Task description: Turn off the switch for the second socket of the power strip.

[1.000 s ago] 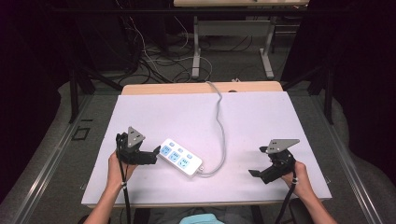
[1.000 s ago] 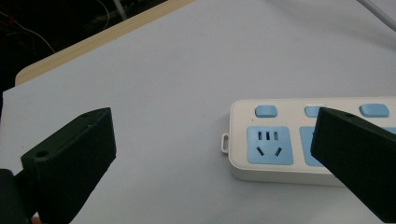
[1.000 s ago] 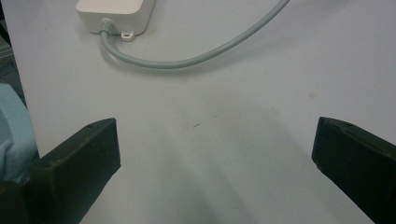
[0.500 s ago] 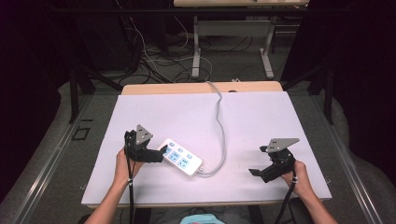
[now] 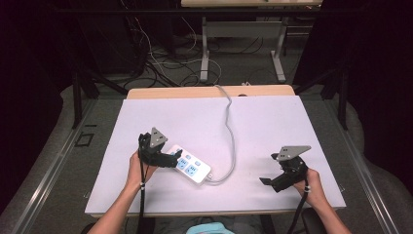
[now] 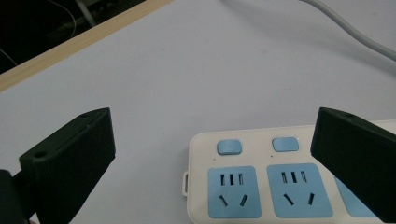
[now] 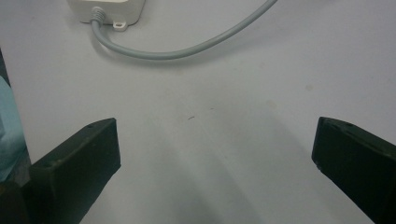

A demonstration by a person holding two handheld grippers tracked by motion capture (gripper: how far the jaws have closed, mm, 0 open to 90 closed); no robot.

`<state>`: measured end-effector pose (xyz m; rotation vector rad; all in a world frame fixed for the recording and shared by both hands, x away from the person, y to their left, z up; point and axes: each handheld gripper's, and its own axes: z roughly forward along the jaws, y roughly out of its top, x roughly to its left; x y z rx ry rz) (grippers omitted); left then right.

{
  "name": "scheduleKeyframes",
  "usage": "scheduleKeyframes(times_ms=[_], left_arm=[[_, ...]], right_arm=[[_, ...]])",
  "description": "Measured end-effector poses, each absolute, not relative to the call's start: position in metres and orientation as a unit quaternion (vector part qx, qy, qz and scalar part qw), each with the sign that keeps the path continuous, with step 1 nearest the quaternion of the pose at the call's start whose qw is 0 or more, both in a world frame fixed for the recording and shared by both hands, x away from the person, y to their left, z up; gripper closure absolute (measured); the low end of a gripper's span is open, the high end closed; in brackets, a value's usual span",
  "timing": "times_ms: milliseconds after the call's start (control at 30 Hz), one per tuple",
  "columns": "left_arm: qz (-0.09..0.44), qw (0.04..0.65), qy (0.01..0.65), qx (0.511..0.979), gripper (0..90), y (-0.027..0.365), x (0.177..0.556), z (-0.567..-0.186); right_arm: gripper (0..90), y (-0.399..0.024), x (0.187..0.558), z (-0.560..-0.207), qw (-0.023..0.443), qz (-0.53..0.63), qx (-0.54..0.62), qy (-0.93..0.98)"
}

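A white power strip (image 5: pixel 192 169) with blue sockets lies on the white table top (image 5: pixel 263 126), left of centre and near the front. Its grey cable (image 5: pixel 230 126) curves from its right end up to the far edge. My left gripper (image 5: pixel 173 160) is open at the strip's left end. In the left gripper view the strip (image 6: pixel 261 186) with two blue switches lies between the wide-apart jaws of my left gripper (image 6: pixel 217 144). My right gripper (image 5: pixel 268 181) is open over bare table at the front right. The right gripper view shows that gripper (image 7: pixel 215 149) holding nothing, with the strip's cable end (image 7: pixel 107 9) far ahead.
The table's wooden far edge (image 5: pixel 195 91) borders a floor with tangled cables (image 5: pixel 160 63) and table legs (image 5: pixel 204 48). A loop of the grey cable (image 7: pixel 187 49) lies between the strip and my right gripper. A hand (image 5: pixel 314 187) holds each gripper.
My left gripper has moved right and slightly forward, onto the left end of the power strip. The right gripper has stayed almost where it was.
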<state>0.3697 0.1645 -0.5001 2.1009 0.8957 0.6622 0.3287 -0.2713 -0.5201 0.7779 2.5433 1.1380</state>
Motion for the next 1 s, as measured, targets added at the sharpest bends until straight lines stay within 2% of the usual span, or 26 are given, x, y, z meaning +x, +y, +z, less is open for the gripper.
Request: scheduleKeyframes(times_ms=[1000], left_arm=[[0.227,0.359,0.339,0.839,0.0,0.140,0.381,-0.510]], right_arm=[[0.7,-0.269,0.330,-0.521,0.118,0.387,0.260,0.877]])
